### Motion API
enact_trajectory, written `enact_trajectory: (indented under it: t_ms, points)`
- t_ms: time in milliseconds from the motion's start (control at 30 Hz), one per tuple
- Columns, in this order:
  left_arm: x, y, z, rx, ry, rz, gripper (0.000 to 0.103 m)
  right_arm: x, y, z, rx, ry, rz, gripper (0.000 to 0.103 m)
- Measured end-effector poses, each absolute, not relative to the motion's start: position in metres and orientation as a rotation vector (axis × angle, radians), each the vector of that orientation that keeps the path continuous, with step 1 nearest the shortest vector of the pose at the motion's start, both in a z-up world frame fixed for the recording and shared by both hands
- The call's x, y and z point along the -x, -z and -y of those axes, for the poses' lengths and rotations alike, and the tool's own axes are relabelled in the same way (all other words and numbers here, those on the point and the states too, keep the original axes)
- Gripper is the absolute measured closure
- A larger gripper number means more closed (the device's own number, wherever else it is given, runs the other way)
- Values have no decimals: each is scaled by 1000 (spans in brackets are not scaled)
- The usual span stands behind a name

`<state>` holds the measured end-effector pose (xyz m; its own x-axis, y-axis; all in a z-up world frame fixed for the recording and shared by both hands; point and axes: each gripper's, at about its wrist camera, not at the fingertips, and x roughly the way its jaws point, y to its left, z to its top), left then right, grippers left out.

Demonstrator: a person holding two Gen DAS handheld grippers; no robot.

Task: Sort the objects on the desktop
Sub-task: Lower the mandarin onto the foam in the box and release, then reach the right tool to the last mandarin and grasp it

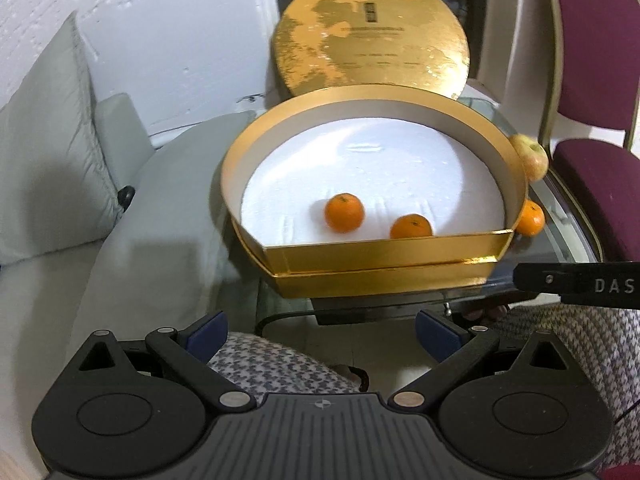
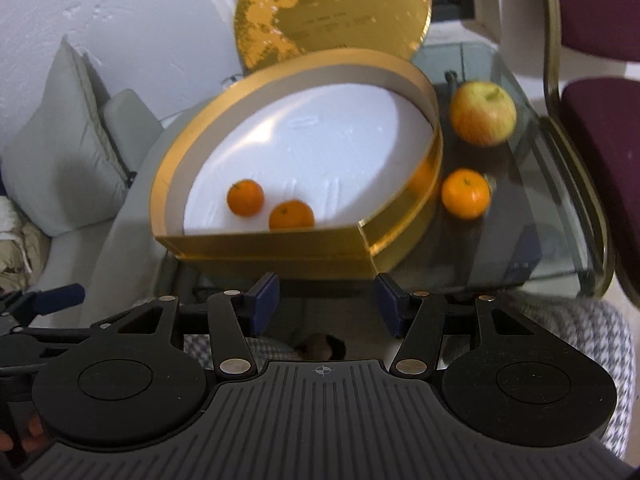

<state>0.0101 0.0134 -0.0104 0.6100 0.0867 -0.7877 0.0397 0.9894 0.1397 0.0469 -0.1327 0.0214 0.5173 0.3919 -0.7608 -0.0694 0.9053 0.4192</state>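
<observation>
A gold box (image 1: 384, 254) (image 2: 264, 246) with a white lining sits on a glass table, its round gold lid (image 1: 370, 34) (image 2: 332, 8) standing behind it. Two mandarins (image 1: 344, 213) (image 2: 245, 197) lie inside near the front wall, the second one (image 1: 411, 227) (image 2: 291, 215) partly hidden by it. Outside, right of the box, lie a third mandarin (image 1: 531, 219) (image 2: 465, 193) and an apple (image 1: 531, 156) (image 2: 483, 113). My left gripper (image 1: 322, 334) is open and empty, short of the box front. My right gripper (image 2: 326, 304) is open and empty too, just before the box's front wall.
The glass table (image 2: 540, 184) ends in a curved edge at the right. A maroon chair (image 1: 592, 80) (image 2: 600, 112) stands beyond it. Grey cushions (image 1: 52, 160) (image 2: 68, 148) lie at the left against a white wall. Checked fabric (image 1: 280, 368) shows below the grippers.
</observation>
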Motion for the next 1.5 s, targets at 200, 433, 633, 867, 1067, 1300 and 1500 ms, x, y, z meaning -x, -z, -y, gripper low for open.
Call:
enact_trajectory:
  t_ms: [200, 433, 633, 867, 1067, 1300, 1500]
  points:
    - [-13, 14, 1, -208, -12, -928, 2, -42, -11, 143, -394, -281, -998, 44]
    - [-24, 17, 16, -272, 9, -932, 2, -41, -2, 158, -436, -264, -999, 44]
    - [-38, 19, 29, -300, 26, -931, 2, -47, 13, 182, -499, -197, -1000, 44]
    - [-54, 27, 44, -315, 57, -947, 2, -67, 31, 206, -551, -129, -1001, 44]
    - [-69, 34, 47, -306, 54, -966, 2, -98, 41, 220, -591, -60, -981, 44]
    - [-84, 40, 40, -279, 29, -983, 2, -132, 55, 228, -632, 6, -985, 44]
    - [-91, 44, 38, -268, 37, -993, 2, -151, 67, 229, -643, 38, -993, 45]
